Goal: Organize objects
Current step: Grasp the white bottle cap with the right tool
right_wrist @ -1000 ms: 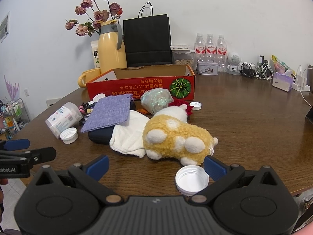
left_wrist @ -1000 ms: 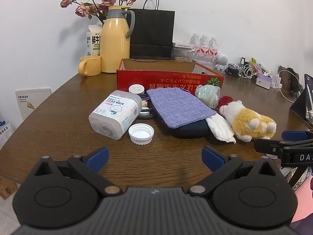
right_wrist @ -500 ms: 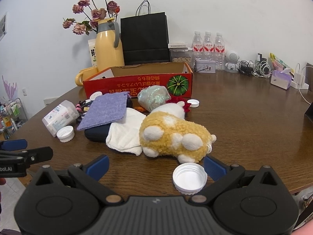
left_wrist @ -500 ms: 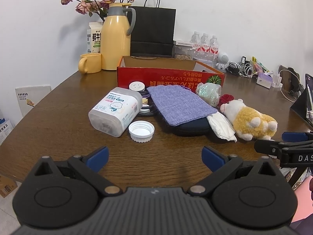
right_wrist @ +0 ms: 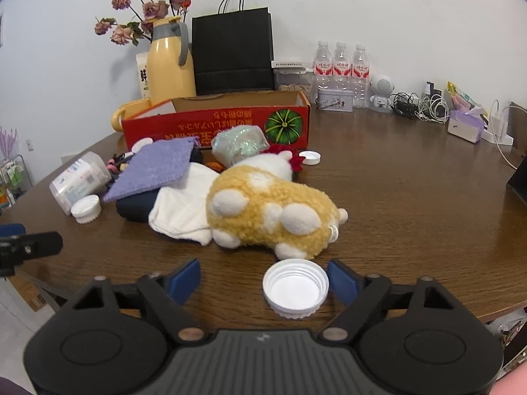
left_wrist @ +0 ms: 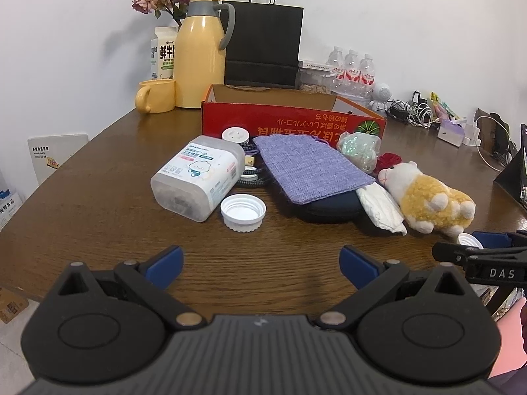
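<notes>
Closing on a white cap [right_wrist: 295,289] not yet gripped, the right gripper [right_wrist: 264,279] begins; left gripper [left_wrist: 260,263] gapes empty, clutter outside the red box [left_wrist: 290,125].

carton [left_wrist: 163,52]: 鲜牛 – "FRESH" beneath
right gripper [left_wrist: 502,273]: "DAS", rest cut off
red box [left_wrist: 293,126]: yellow script, upside down – unreadable
jar [left_wrist: 197,176] label: too small

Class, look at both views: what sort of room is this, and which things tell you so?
Probably a home or small office room. A wooden table against a white wall holds a thermos, water bottles and charger cables.
</notes>
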Demonstrator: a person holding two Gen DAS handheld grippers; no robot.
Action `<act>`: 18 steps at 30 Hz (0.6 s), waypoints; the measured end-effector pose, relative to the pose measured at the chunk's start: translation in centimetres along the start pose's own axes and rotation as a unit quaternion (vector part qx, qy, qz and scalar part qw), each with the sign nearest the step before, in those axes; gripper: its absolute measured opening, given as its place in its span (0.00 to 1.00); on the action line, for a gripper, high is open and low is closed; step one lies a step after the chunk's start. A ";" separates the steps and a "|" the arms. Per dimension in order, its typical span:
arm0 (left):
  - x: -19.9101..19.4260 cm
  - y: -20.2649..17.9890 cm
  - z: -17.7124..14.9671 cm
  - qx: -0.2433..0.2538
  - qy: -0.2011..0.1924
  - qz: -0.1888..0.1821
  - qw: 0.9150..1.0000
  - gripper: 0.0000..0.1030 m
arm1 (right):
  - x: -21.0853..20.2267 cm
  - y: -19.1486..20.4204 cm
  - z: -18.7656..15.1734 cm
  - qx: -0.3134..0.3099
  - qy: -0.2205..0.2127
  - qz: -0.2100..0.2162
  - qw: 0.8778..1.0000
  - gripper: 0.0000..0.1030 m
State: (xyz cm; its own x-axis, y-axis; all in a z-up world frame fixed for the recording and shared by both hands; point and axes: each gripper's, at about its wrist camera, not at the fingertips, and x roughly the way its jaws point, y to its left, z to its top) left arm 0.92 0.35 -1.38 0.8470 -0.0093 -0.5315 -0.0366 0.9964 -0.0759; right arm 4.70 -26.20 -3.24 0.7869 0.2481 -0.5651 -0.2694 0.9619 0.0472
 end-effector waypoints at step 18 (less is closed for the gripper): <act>1.0 -0.6 0.9 0.009 -0.007 -0.005 1.000 0.96 | -0.6 0.7 0.6 -0.026 -0.031 0.072 0.997 0.38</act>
State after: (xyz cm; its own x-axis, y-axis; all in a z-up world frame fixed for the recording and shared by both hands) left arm 2.27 -0.13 -1.07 0.8543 -0.0189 -0.5195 -0.0184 0.9976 -0.0665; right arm 4.36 -25.57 -2.31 0.7705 0.3919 -0.5027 -0.4099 0.9086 0.0800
